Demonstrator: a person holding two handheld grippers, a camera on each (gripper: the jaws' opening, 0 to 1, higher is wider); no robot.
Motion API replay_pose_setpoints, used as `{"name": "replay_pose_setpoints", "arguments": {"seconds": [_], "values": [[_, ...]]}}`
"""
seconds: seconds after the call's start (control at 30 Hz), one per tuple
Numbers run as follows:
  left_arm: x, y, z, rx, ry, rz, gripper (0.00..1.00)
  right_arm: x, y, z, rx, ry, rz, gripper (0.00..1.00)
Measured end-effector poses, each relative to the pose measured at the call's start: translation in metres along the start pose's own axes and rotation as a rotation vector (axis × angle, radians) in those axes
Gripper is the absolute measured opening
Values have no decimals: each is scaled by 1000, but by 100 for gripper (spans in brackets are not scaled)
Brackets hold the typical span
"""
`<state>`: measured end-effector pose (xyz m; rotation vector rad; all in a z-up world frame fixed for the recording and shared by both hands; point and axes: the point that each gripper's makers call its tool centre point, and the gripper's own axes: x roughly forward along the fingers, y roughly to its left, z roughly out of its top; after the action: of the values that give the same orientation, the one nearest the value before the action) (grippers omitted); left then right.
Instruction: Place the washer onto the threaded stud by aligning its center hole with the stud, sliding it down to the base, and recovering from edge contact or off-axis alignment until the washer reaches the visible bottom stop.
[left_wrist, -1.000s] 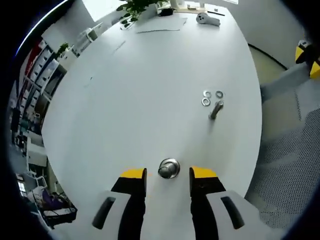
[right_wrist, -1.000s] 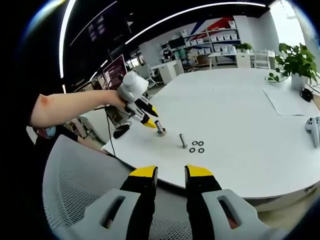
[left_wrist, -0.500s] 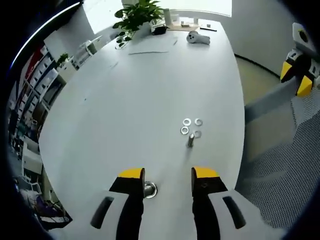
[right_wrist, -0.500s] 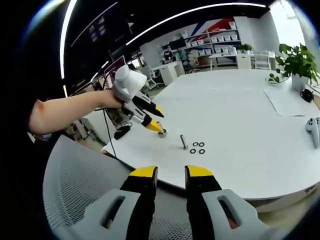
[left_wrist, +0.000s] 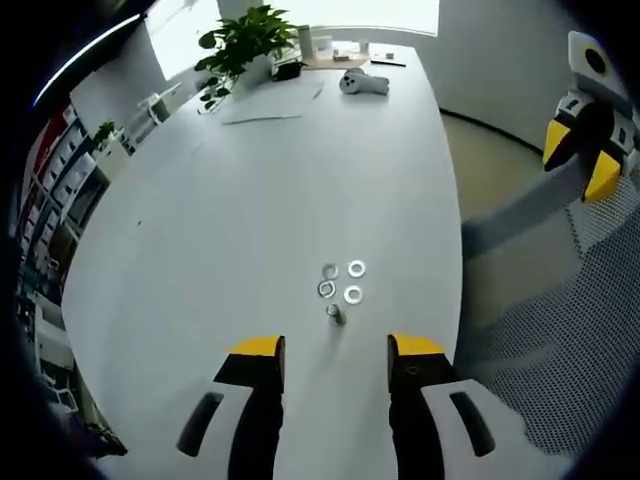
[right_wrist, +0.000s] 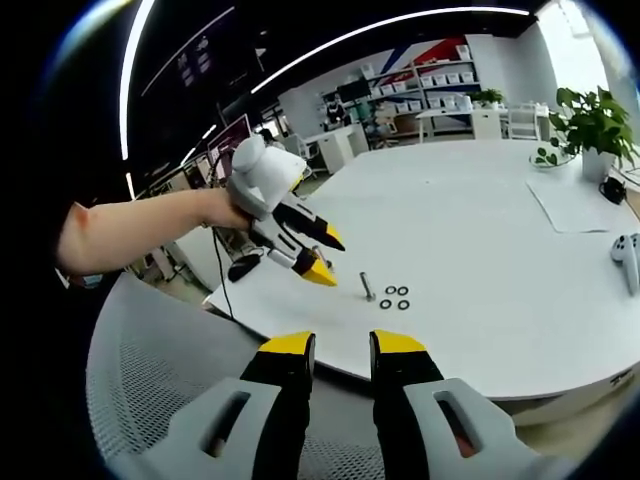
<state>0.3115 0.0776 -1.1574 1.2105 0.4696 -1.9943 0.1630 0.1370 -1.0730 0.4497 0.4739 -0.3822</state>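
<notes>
A short threaded stud (left_wrist: 335, 313) stands upright on the white table (left_wrist: 250, 200), just beyond my left gripper (left_wrist: 337, 350). That gripper is open with nothing between its yellow tips. A small cluster of flat washers (left_wrist: 341, 281) lies on the table right behind the stud. In the right gripper view the stud (right_wrist: 367, 283) and washers (right_wrist: 395, 297) sit near the table's near edge. The left gripper (right_wrist: 325, 258), held by a person's hand, points down at them from the left. My right gripper (right_wrist: 343, 345) is open and empty, off the table over a mesh chair, and appears far right as the right gripper (left_wrist: 582, 158).
A potted plant (left_wrist: 238, 35), a sheet of paper (left_wrist: 265, 105) and a white controller (left_wrist: 360, 83) lie at the table's far end. A grey mesh chair (right_wrist: 160, 400) stands by the near edge. Shelves (right_wrist: 440, 80) and desks fill the room behind.
My left gripper has moved over to the stud and washers; a round metal piece formerly between its tips has dropped out of view. The right gripper has stayed put.
</notes>
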Motion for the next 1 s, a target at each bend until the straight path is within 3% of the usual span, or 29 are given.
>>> {"name": "replay_pose_setpoints", "arguments": {"seconds": [0.47,0.8,1.0], "values": [[31,-6,18,25,-8,-49,38,0,-1,0,9,-1,-10,25],[50,-25,30,84,5,-108,38,-1,-3,0,17,-6,-20,25],[63,-8,21,83,51,-115,34,-1,-4,0,19,-7,-23,25]]}}
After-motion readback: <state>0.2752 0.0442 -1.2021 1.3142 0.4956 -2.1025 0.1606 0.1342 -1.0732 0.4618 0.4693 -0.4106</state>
